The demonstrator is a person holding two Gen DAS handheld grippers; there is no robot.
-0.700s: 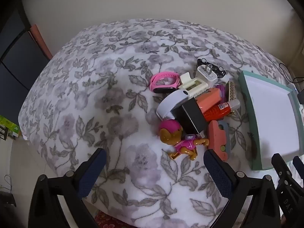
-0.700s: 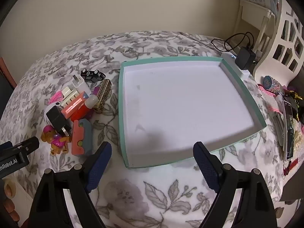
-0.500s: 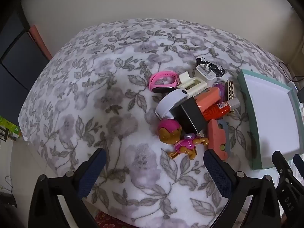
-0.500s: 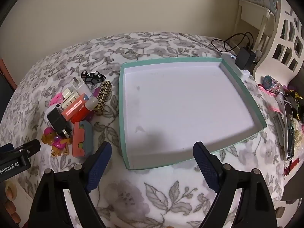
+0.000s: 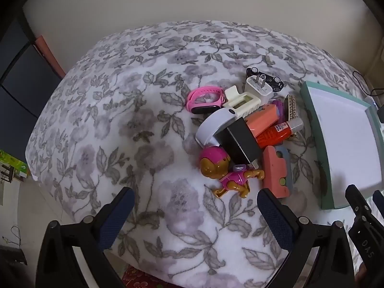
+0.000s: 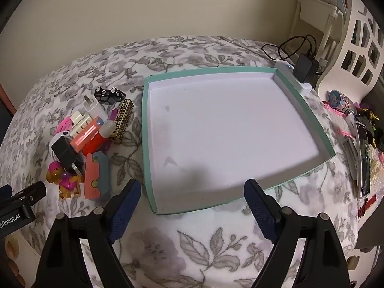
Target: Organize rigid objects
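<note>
Floral bedding (image 5: 115, 124) carries everything. We find the pile (image 5: 242, 129) lying loose at 9 o'clock of the empty tray (image 6: 148, 144), near but apart. We judge the risk thus: pieces overlap, the charger (image 5: 240, 144) resting on the band (image 5: 211, 124), so lifting one may drag others; soft bedding may tip the tray. Left gripper (image 5: 194, 218) and right gripper (image 6: 192, 206) both stand wide apart, holding nothing. Against the earlier frames, we note only slight camera drift.
</note>
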